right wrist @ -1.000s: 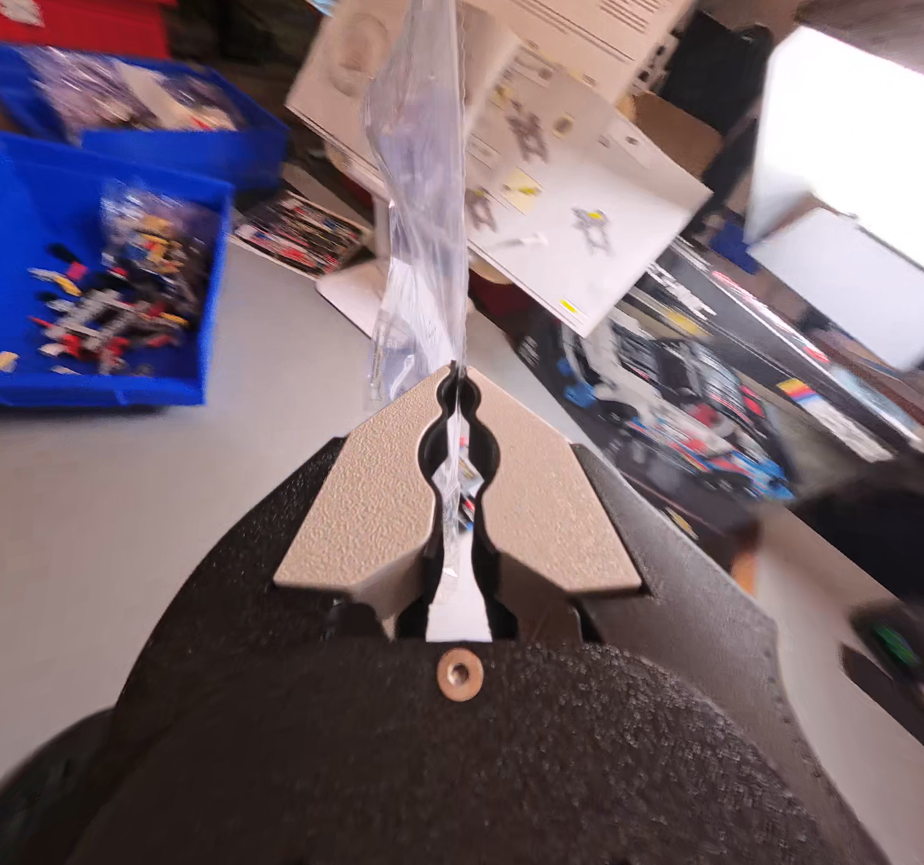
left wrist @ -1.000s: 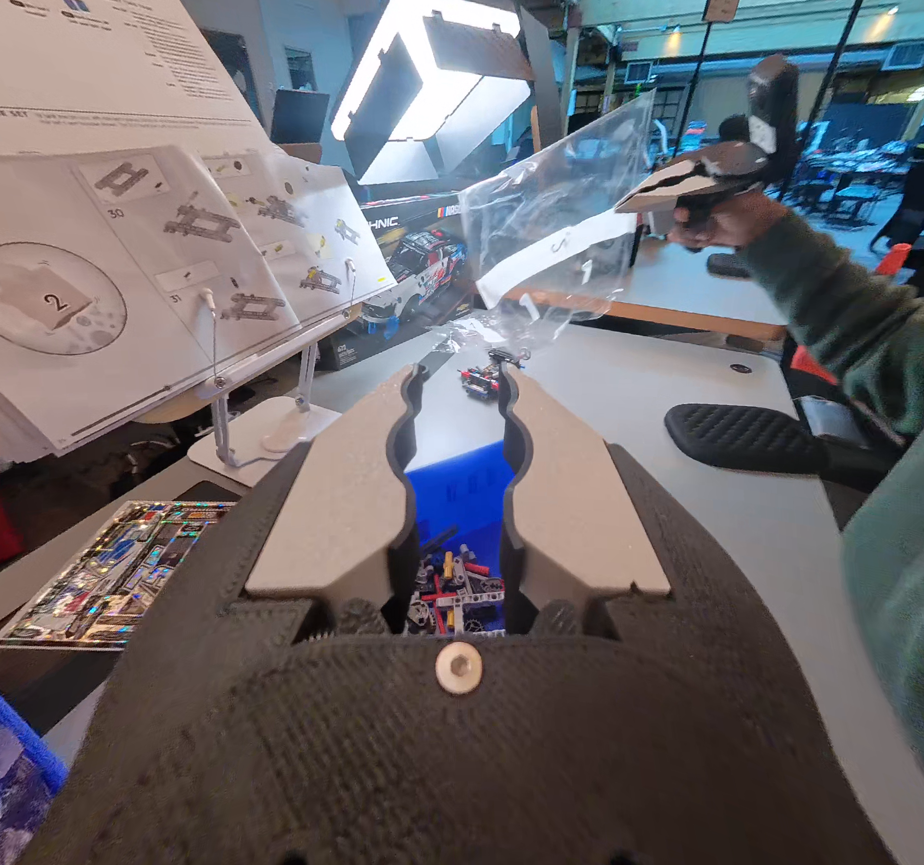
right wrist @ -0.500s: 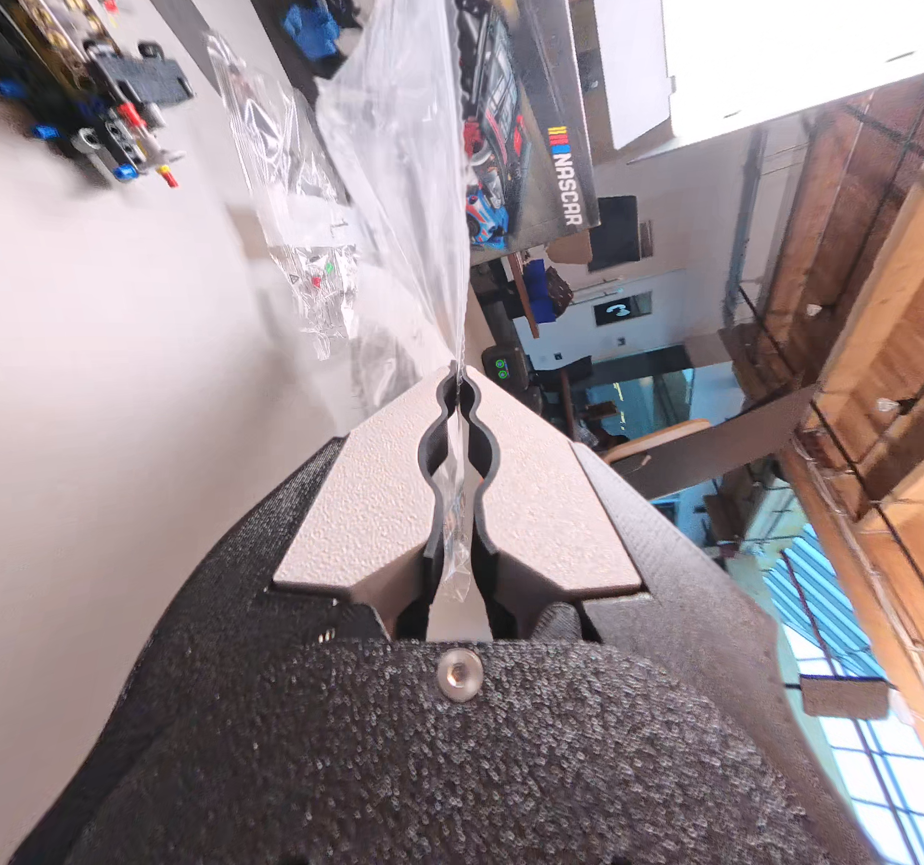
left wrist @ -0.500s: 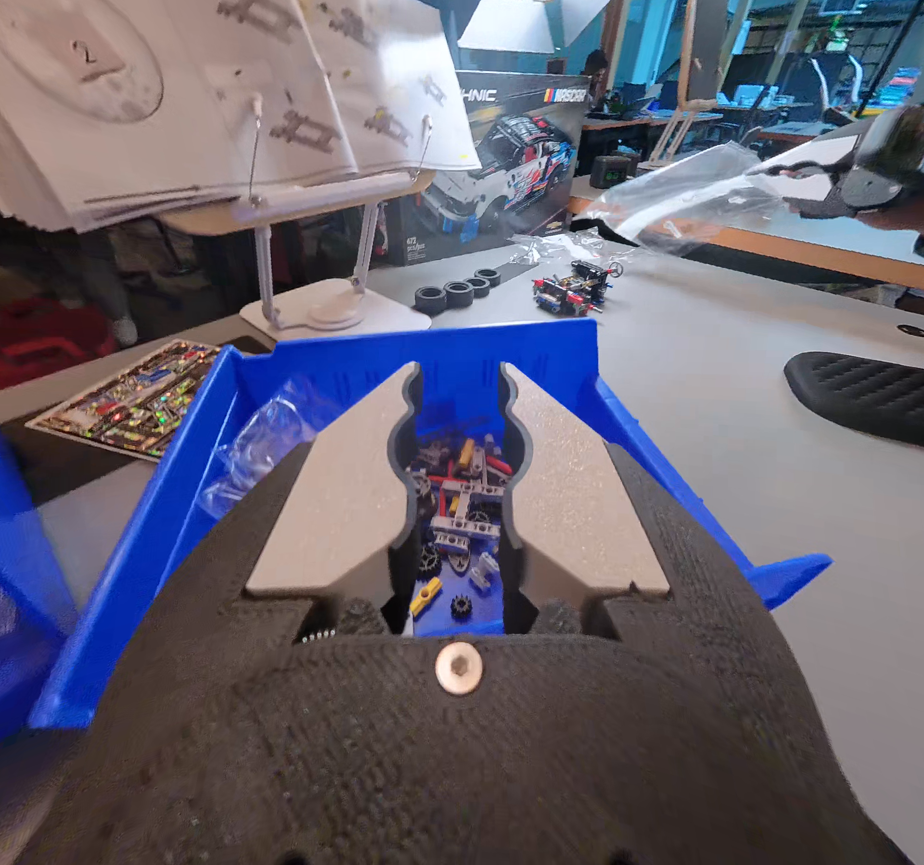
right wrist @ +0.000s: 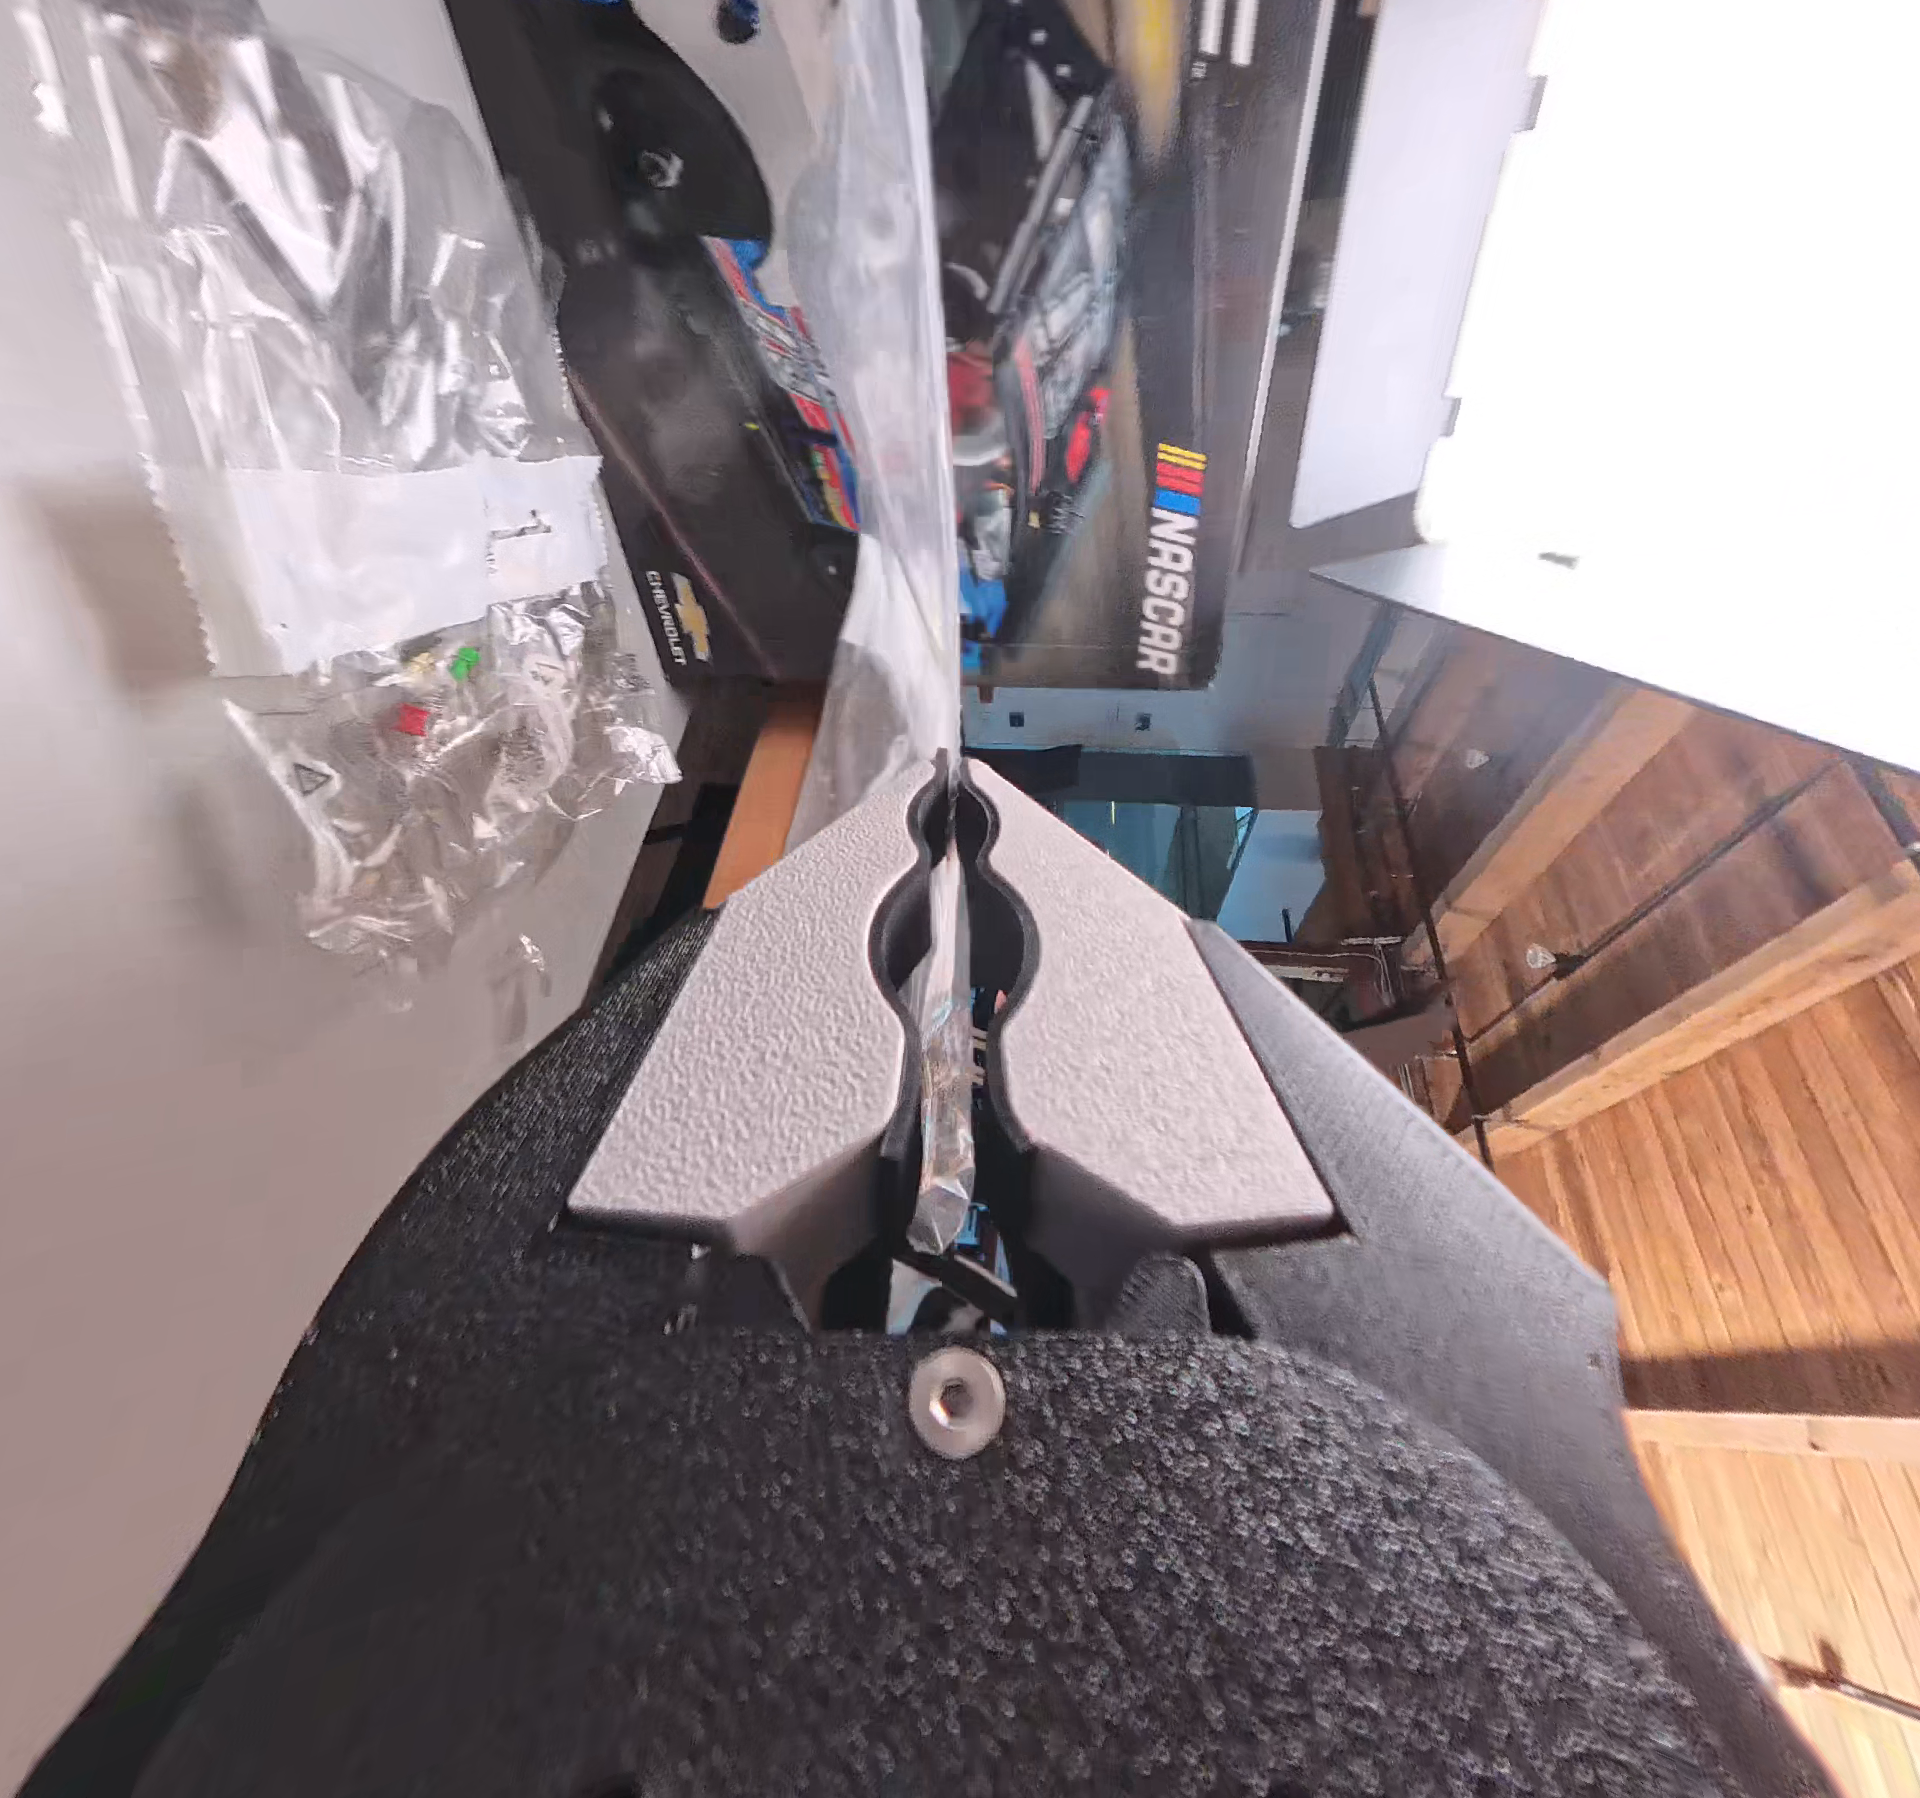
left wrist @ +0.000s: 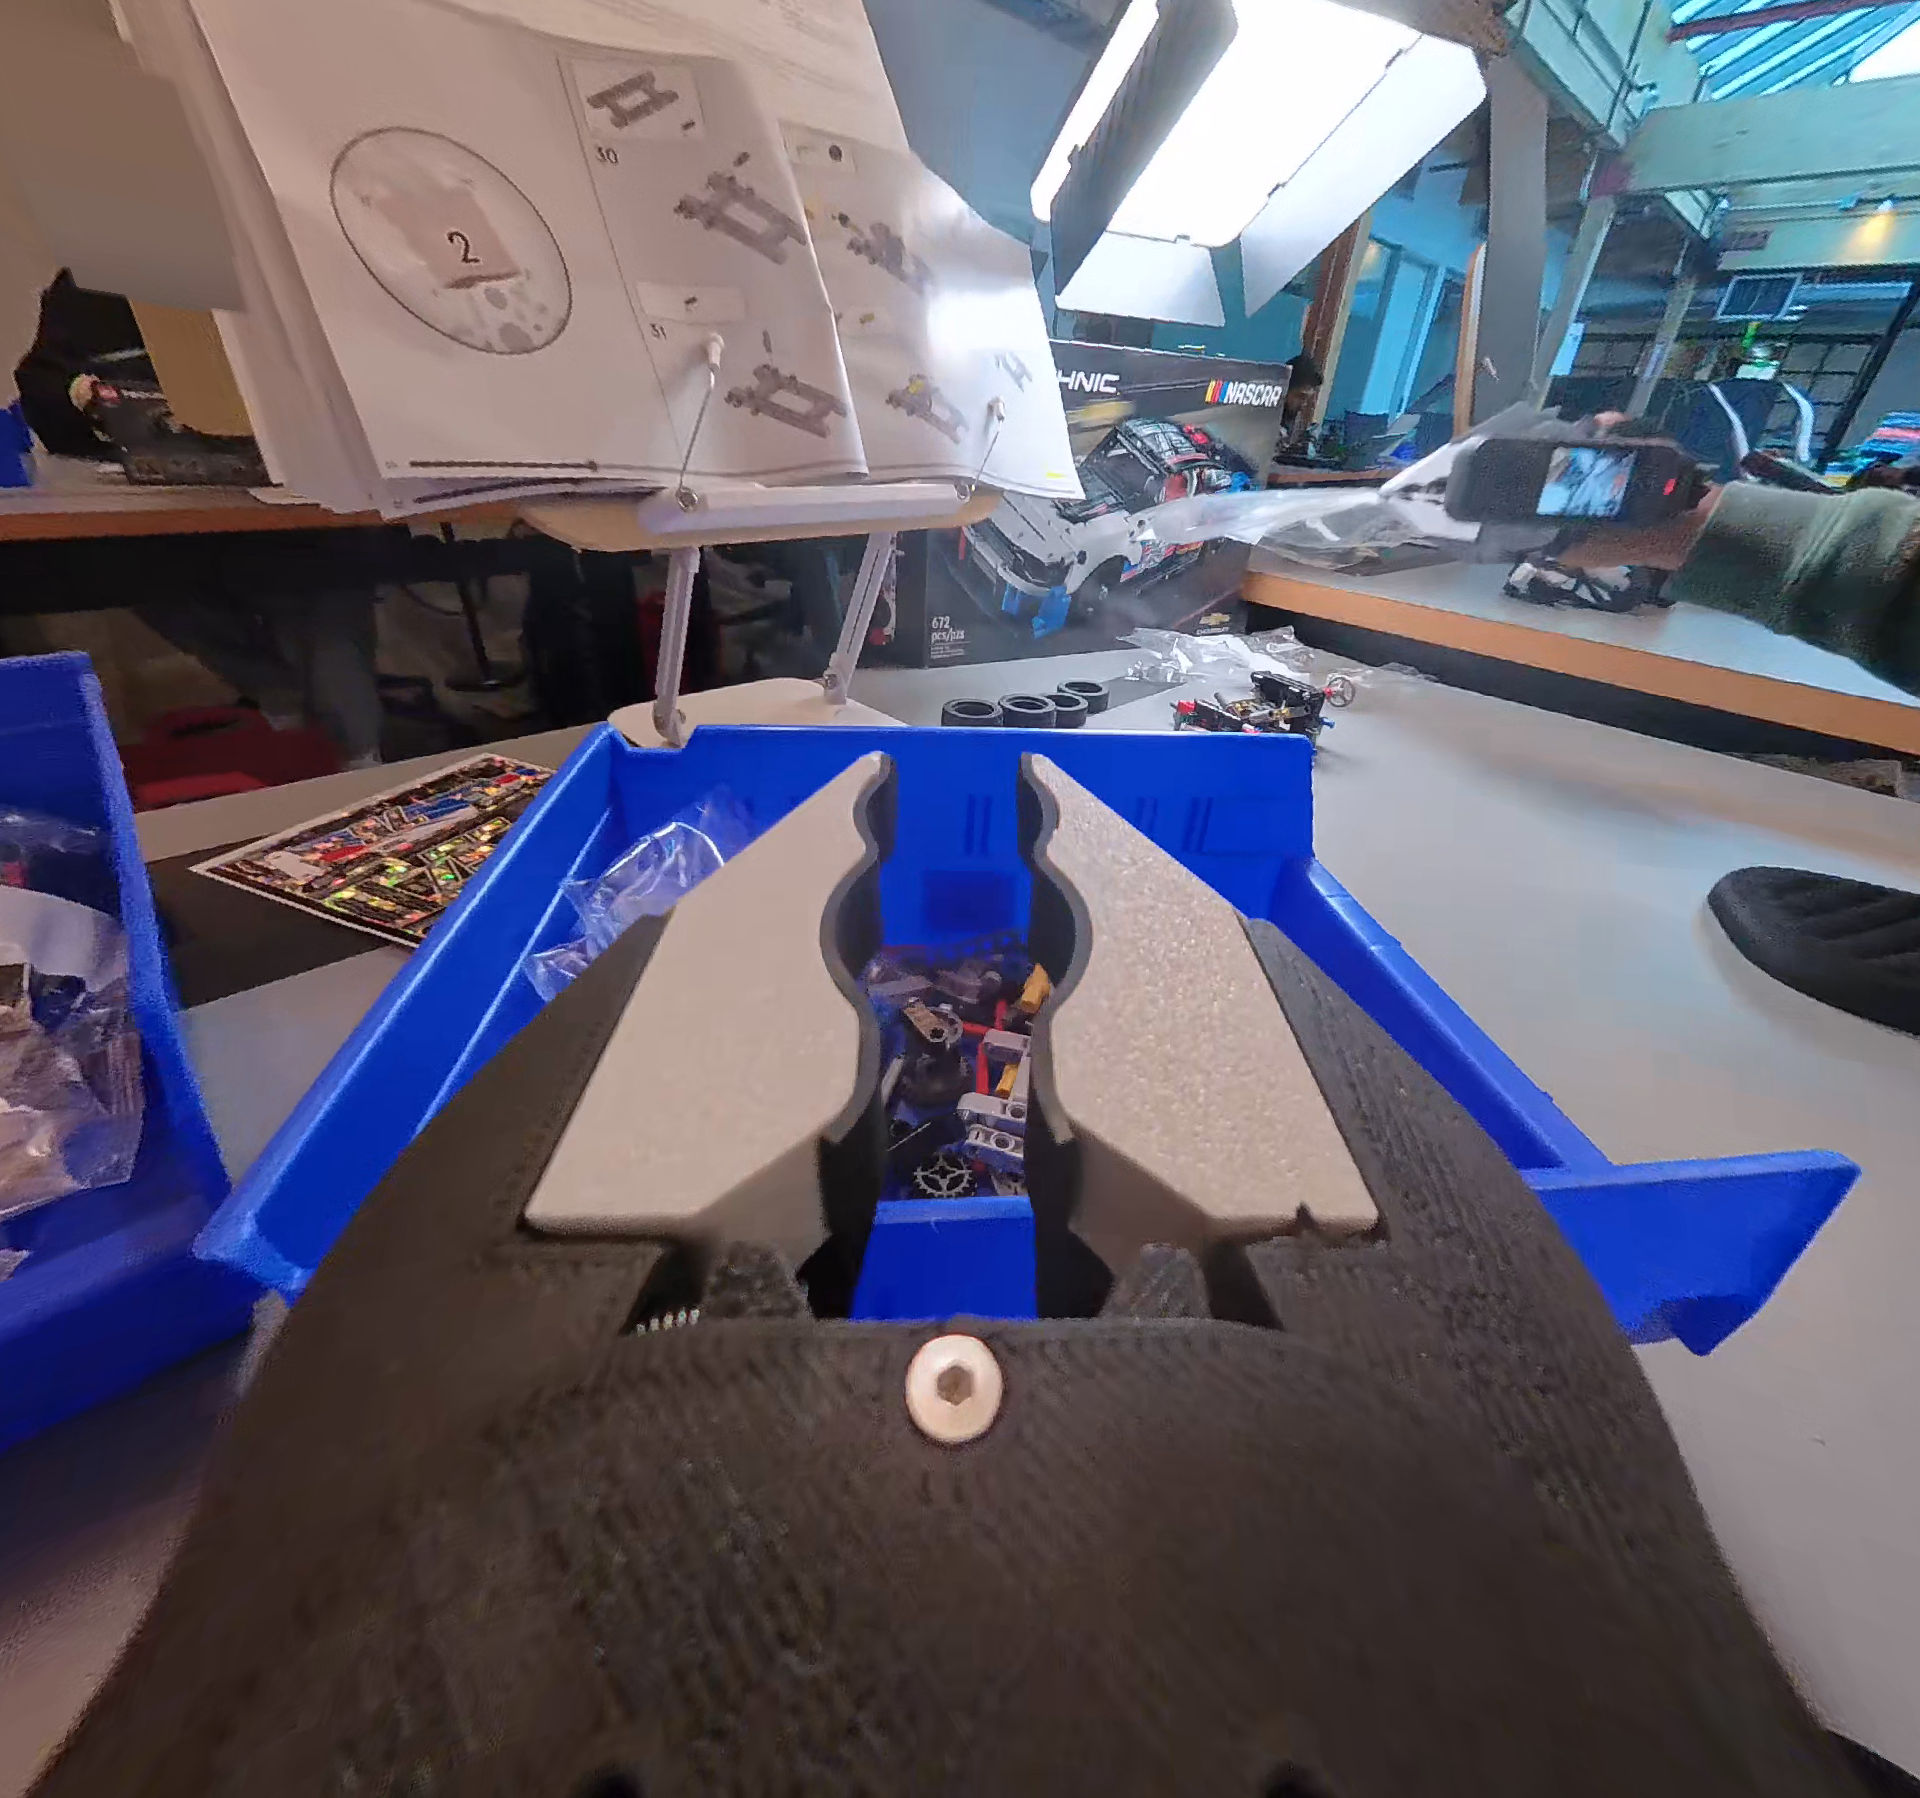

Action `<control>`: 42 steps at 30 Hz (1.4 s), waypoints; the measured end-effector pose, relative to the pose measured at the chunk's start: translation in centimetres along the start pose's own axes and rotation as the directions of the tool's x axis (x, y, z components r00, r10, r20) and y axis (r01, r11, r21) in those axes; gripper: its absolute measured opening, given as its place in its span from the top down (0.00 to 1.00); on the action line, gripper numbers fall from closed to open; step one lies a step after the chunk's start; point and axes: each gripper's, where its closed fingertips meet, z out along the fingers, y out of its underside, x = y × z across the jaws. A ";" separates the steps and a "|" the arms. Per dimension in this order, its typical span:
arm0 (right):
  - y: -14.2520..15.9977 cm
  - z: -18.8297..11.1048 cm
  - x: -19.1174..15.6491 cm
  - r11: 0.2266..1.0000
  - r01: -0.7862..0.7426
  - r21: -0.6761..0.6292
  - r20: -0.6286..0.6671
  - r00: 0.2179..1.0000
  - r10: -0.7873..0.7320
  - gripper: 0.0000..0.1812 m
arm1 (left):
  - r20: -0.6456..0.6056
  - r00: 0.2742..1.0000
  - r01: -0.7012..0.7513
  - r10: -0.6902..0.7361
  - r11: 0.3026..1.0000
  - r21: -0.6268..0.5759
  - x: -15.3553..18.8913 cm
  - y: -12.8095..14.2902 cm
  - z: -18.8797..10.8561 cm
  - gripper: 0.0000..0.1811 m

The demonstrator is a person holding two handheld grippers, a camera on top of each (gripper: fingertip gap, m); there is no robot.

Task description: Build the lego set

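The left hand-held gripper [left wrist: 954, 792] hung released over the blue bin [left wrist: 1392, 927], its two grey fingers [left wrist: 727, 1000] parted with nothing between them. Loose lego pieces [left wrist: 966, 1073] lay on the bin floor, seen through the gap, directly under the tips. A crumpled clear wrapper [left wrist: 634, 875] sat inside the bin at its far left corner. Beyond the bin's far wall, on the table [left wrist: 1558, 875], four black tyres [left wrist: 1029, 706] stood in a row, and just right of them the small part-built chassis [left wrist: 1252, 709]. Behind the bin rose the instruction booklet [left wrist: 540, 273] on its stand, and left of the bin lay the sticker sheet [left wrist: 384, 849]. A second blue bin [left wrist: 94, 1260] was cut off at the frame edge, further left.

The right hand-held gripper [right wrist: 954, 780] was clenched on a clear plastic bag [right wrist: 883, 377], the film pinched edge-on between the tips and running away from them. From the left wrist view that gripper [left wrist: 1558, 481] appeared well right of the bin and above the table, the bag blurred. Another emptied bag [right wrist: 395, 585] lay flat on the table near the set's box [right wrist: 1091, 346]. Whether the held bag had pieces in it was hard to make out
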 end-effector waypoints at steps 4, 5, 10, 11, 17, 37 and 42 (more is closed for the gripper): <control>-1.7 1.9 -6.3 0.999 0.001 0.041 0.146 0.989 -0.007 1.00 | 0.023 0.999 -0.034 0.035 0.999 -0.006 -0.1 0.1 -0.1 0.89; -2.1 2.0 -7.8 0.998 -0.005 0.061 0.188 0.982 -0.007 1.00 | 0.026 0.999 -0.045 0.045 0.999 -0.006 -0.1 0.1 -0.1 0.89; -4.5 1.8 -12.2 0.973 -0.189 0.134 0.439 0.892 0.113 0.90 | 0.029 0.998 -0.049 0.049 0.999 0.015 -0.1 0.0 -0.1 0.89; -4.9 1.6 -12.3 0.957 -0.257 0.135 0.490 0.857 0.161 0.87 | 0.027 0.999 -0.046 0.046 0.999 0.018 -0.1 0.0 -0.2 0.89; -5.9 -1.1 -6.5 0.617 -0.786 0.043 0.733 0.445 0.515 0.80 | 0.031 0.998 -0.050 0.049 0.998 0.023 -0.2 -0.1 -0.2 0.89; 12.5 7.1 -15.1 0.512 -0.776 -0.369 0.262 0.442 0.858 1.00 | 0.144 0.984 -0.112 0.102 0.992 0.066 -2.0 -0.4 -1.7 0.92; 14.9 8.6 -15.0 0.547 -0.733 -0.405 0.140 0.542 0.829 1.00 | 0.208 0.972 -0.116 0.107 0.993 0.033 -3.4 0.4 -2.6 0.93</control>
